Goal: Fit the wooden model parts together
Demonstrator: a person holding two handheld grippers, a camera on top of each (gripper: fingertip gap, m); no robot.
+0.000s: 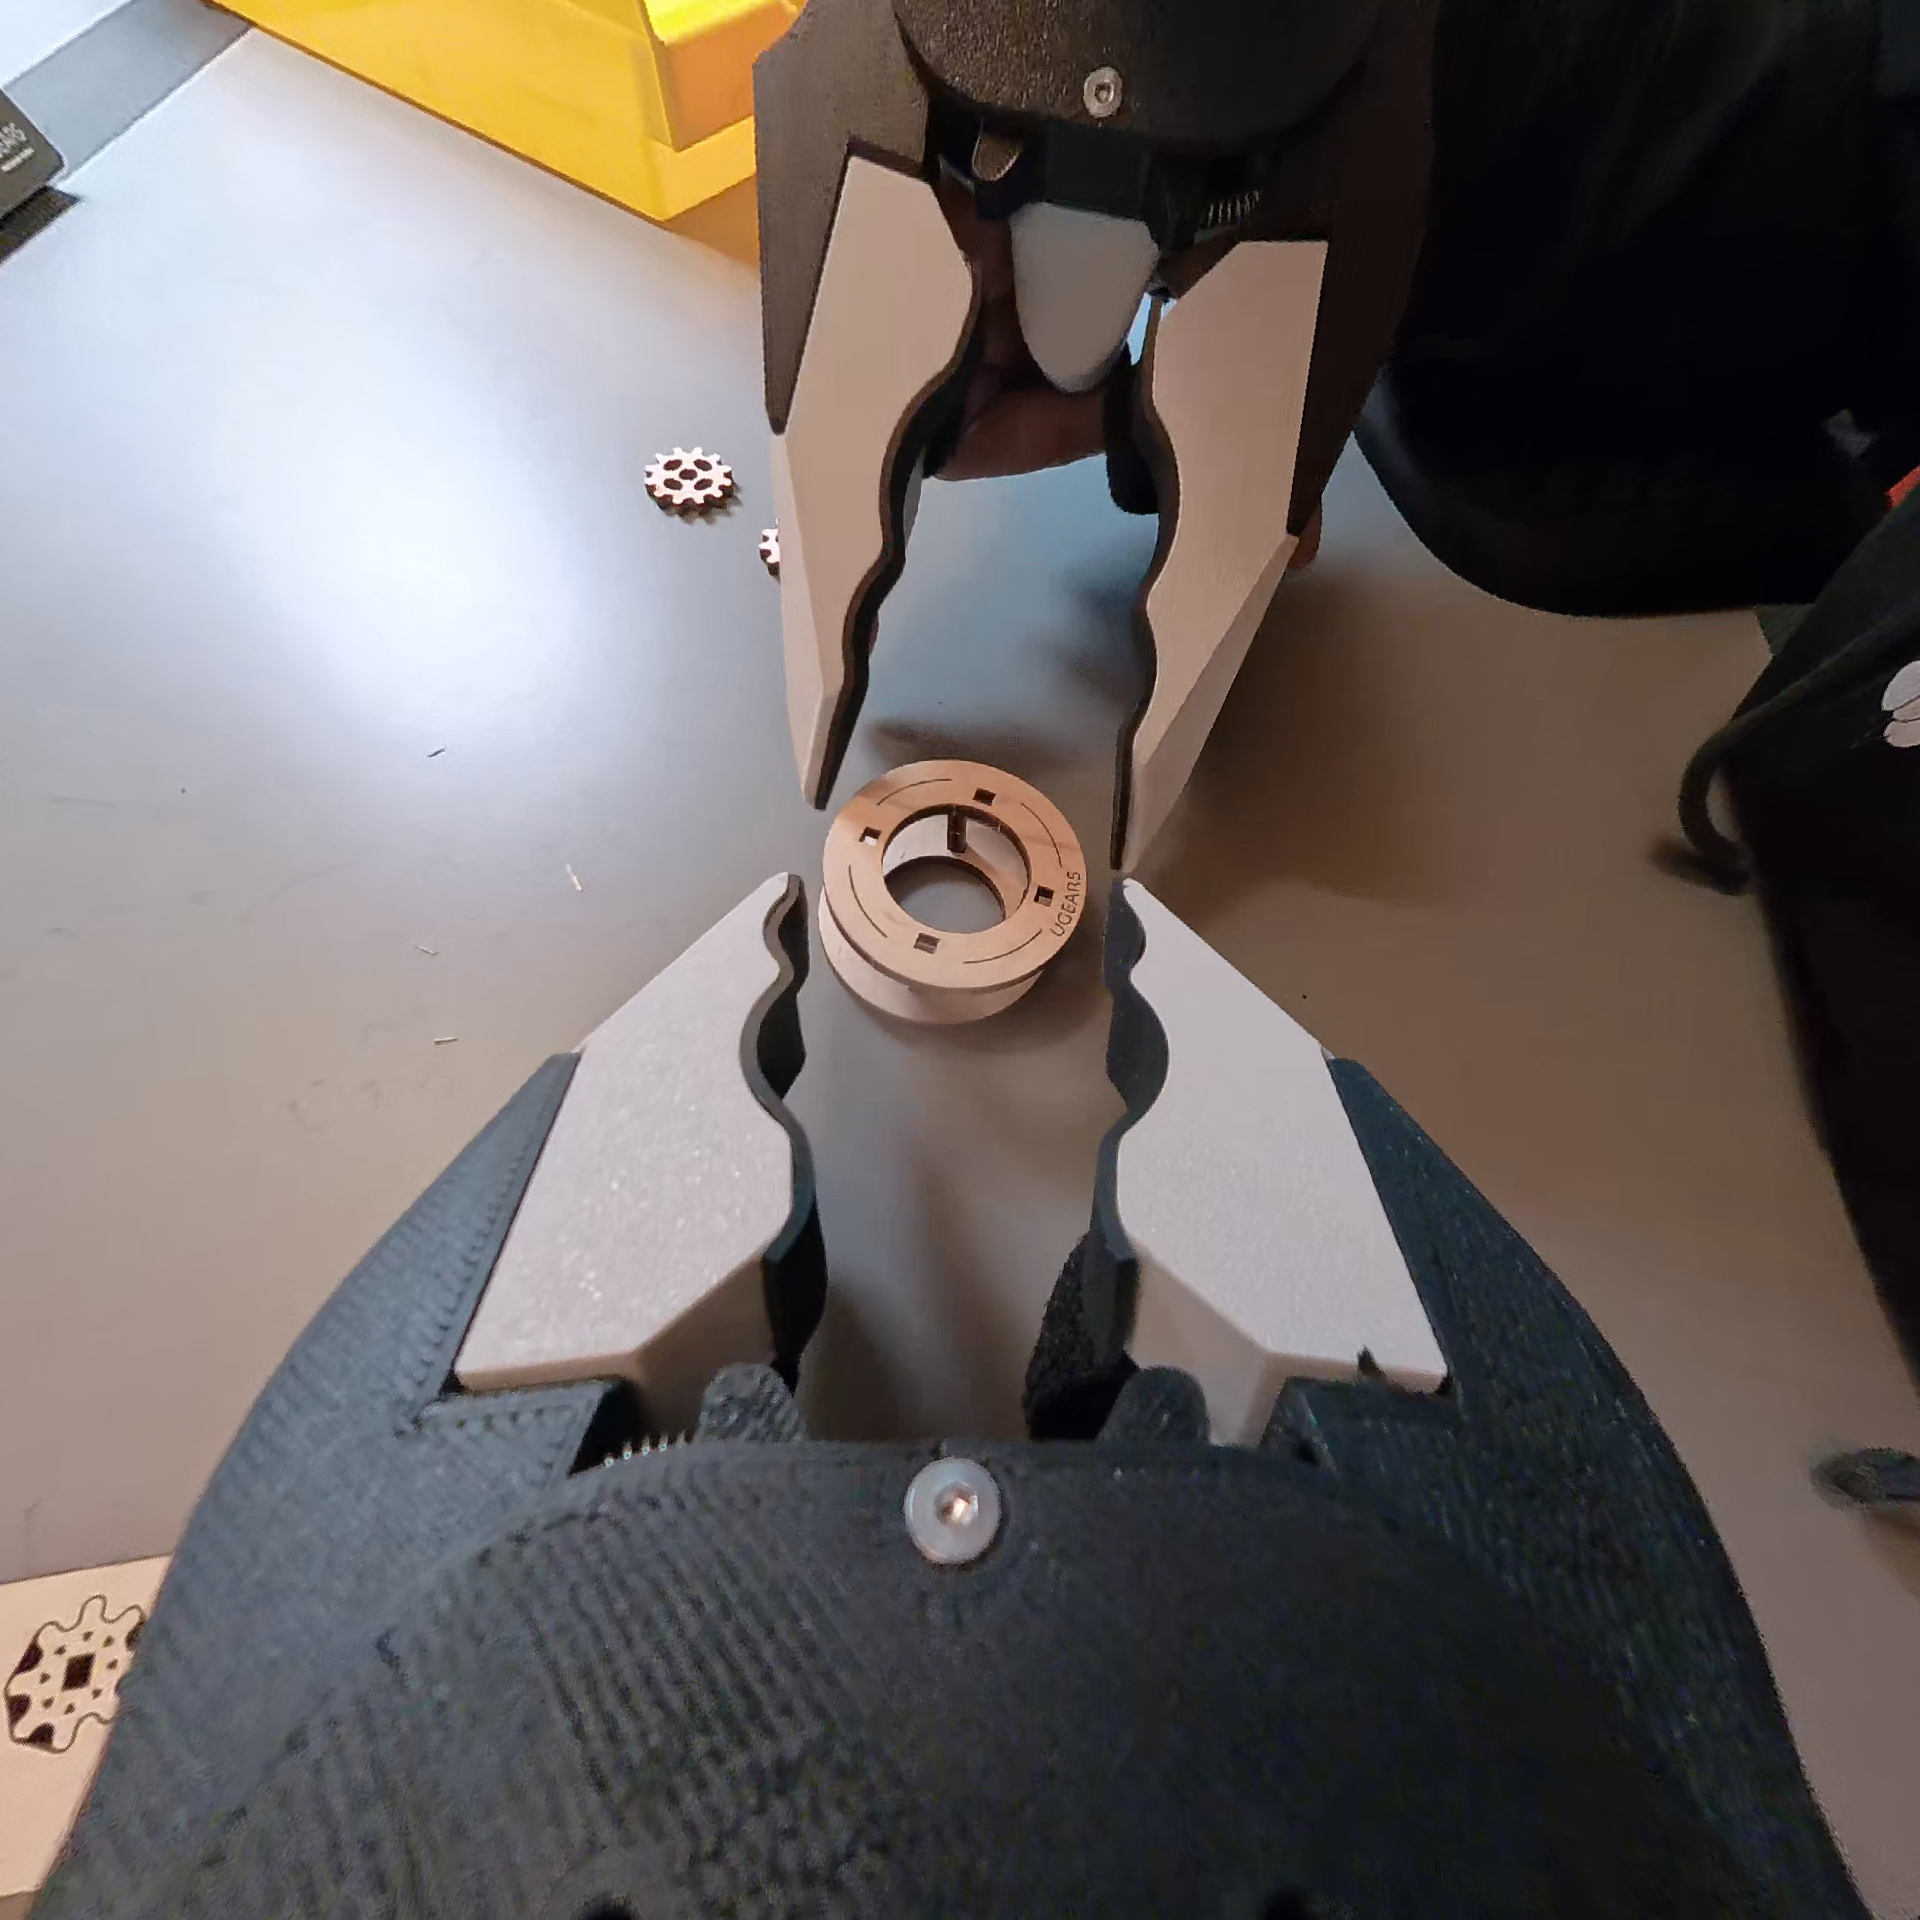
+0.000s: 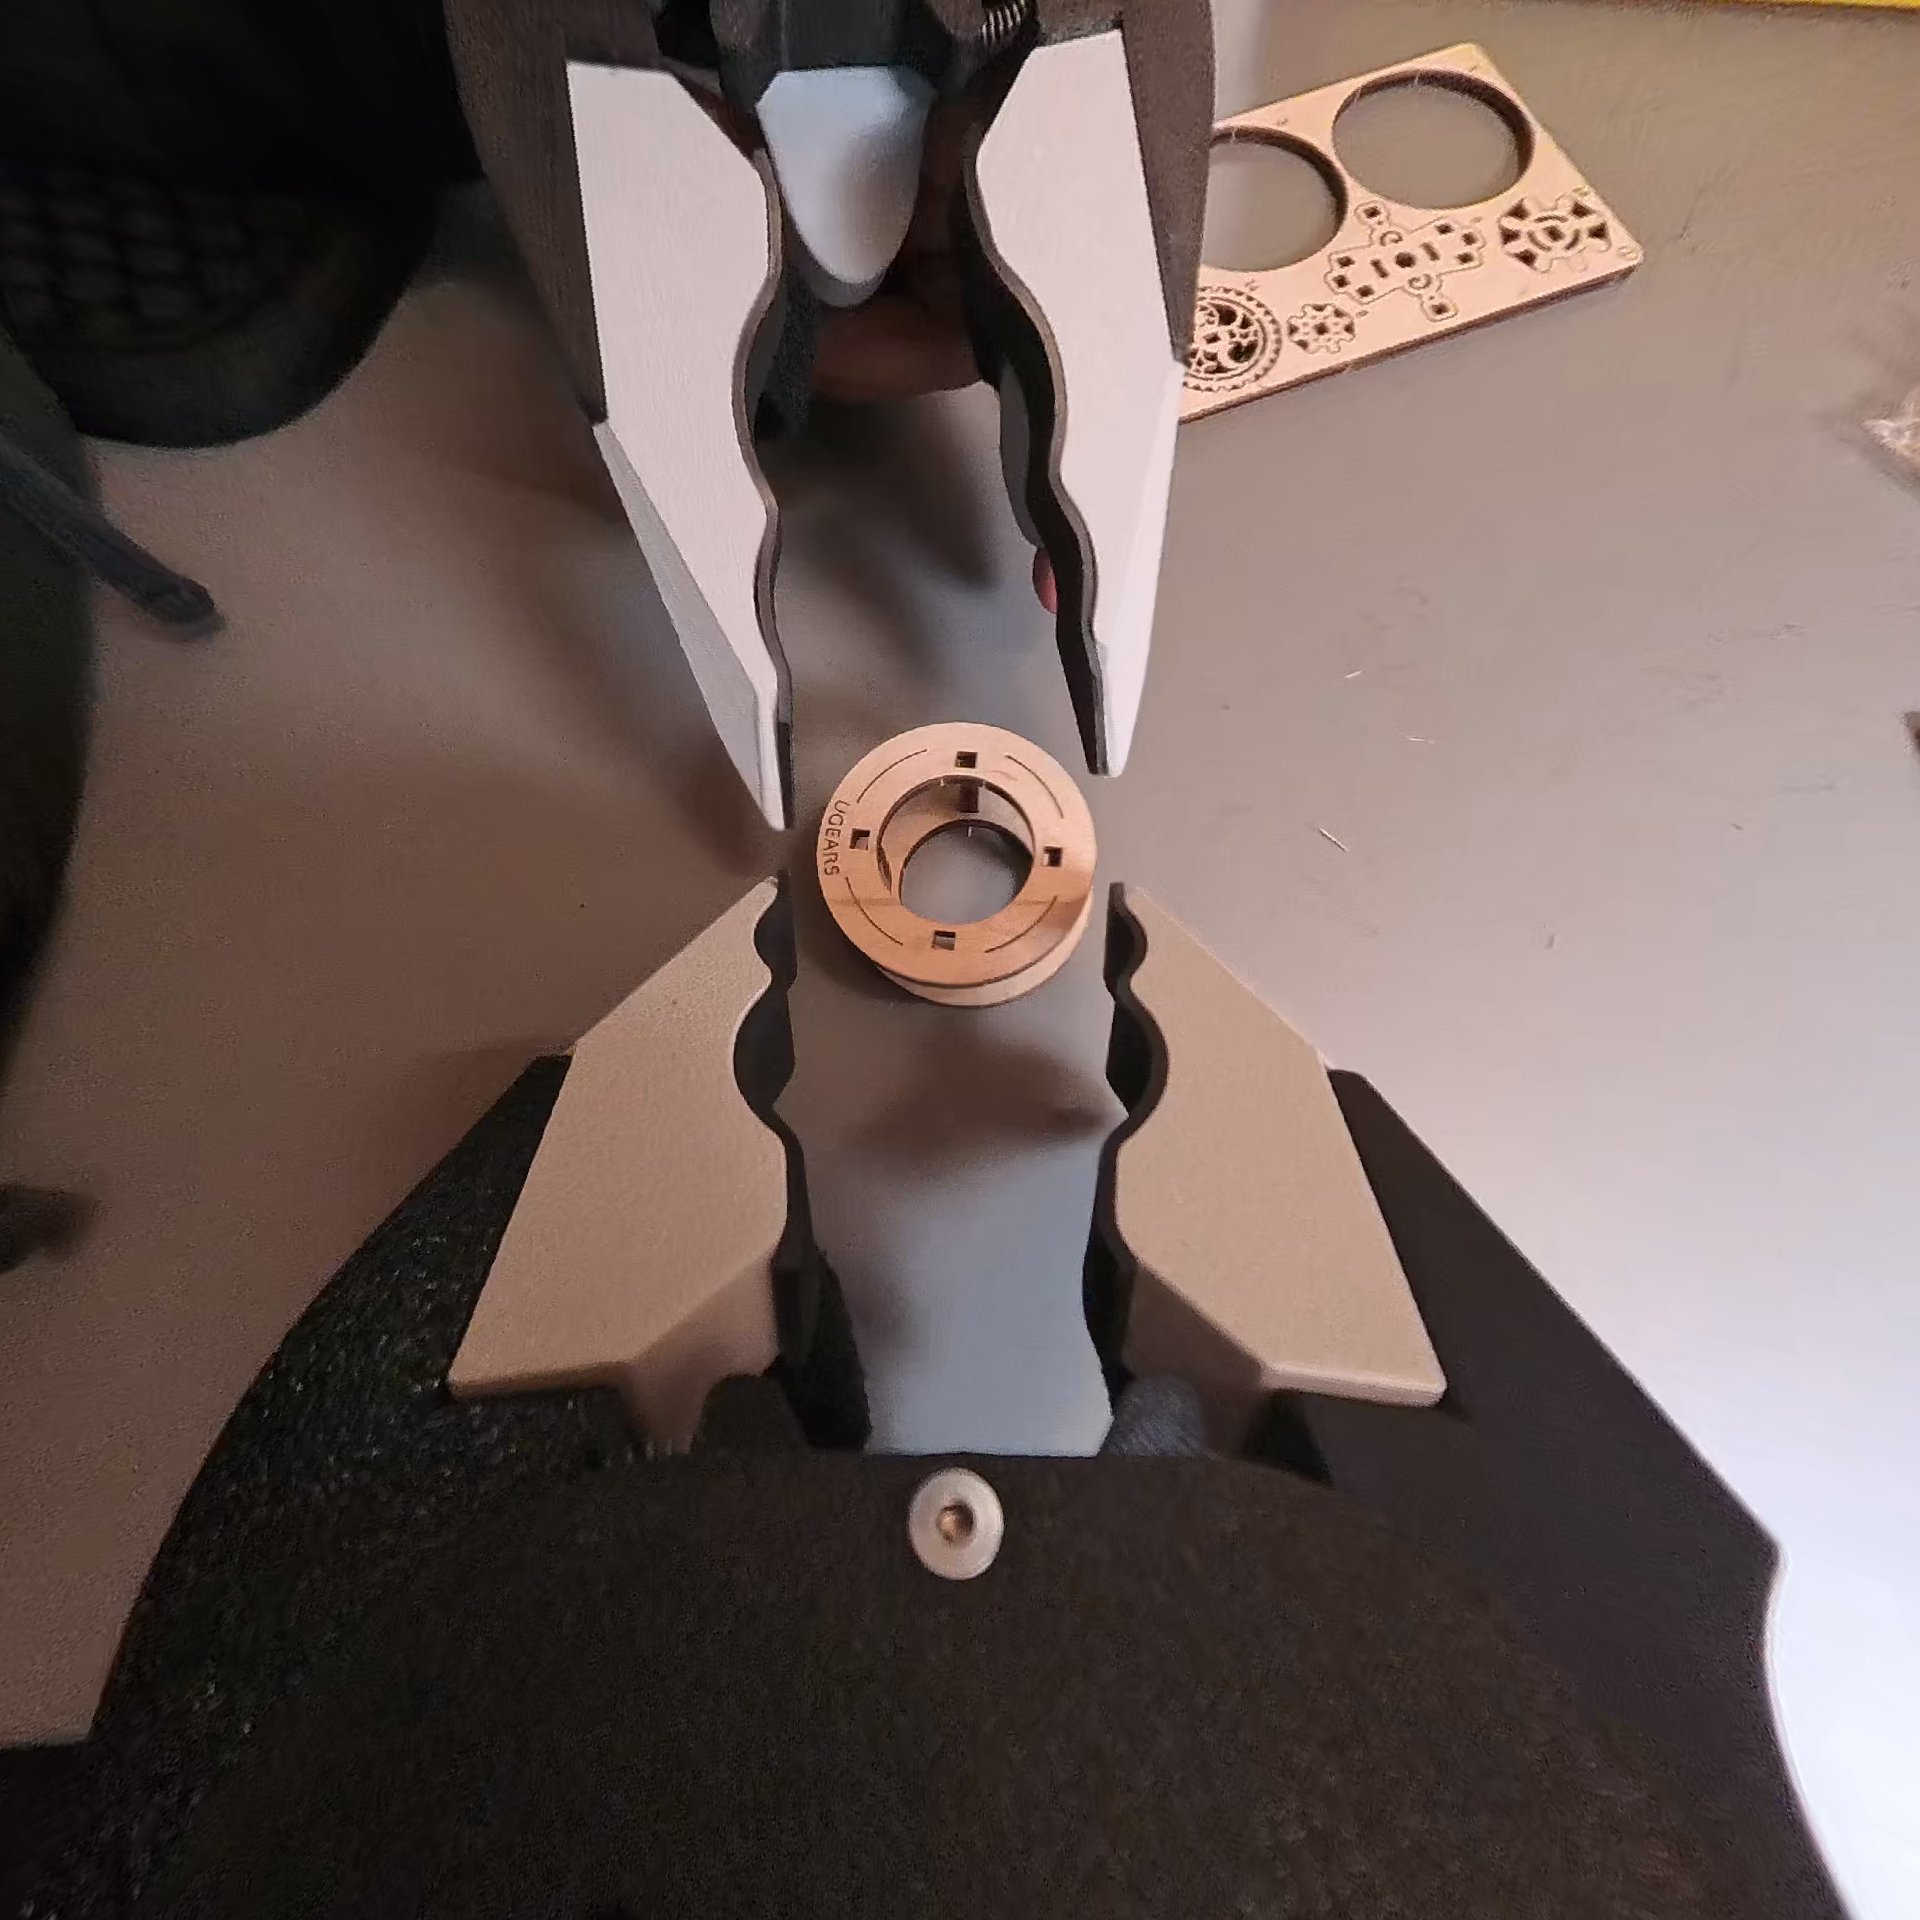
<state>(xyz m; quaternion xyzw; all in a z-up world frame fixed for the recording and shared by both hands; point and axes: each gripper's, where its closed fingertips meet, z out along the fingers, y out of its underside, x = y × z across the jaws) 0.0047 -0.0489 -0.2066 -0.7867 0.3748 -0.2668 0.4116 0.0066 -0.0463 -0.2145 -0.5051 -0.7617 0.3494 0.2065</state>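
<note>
jaws of left gripper [image 1: 956, 883] and right gripper [image 1: 966, 821] both spread wide, gripping nothing. wooden ring [image 1: 954, 902] flat on grey table [image 1: 312, 727] between facing tips, engraved lettering on top. second small gear [image 1: 770, 543] half hidden behind right finger; gear [image 1: 691, 480] beside it. punched wooden sheet [image 2: 1455, 239] partly hidden.

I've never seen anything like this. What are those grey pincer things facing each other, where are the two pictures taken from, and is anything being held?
They are two hand-held grippers, one in each of a person's hands; no robot arm is involved. Each carries a camera looking along its own fingers, so each picture shows its own gripper at the bottom and the other opposite. The left gripper and right gripper are both open and hold nothing. Between their tips a wooden spool, two rings joined with a hole through the middle, rests on the grey table. Nearby lie a small wooden gear, a yellow box and a wooden sheet with parts punched out.
</note>
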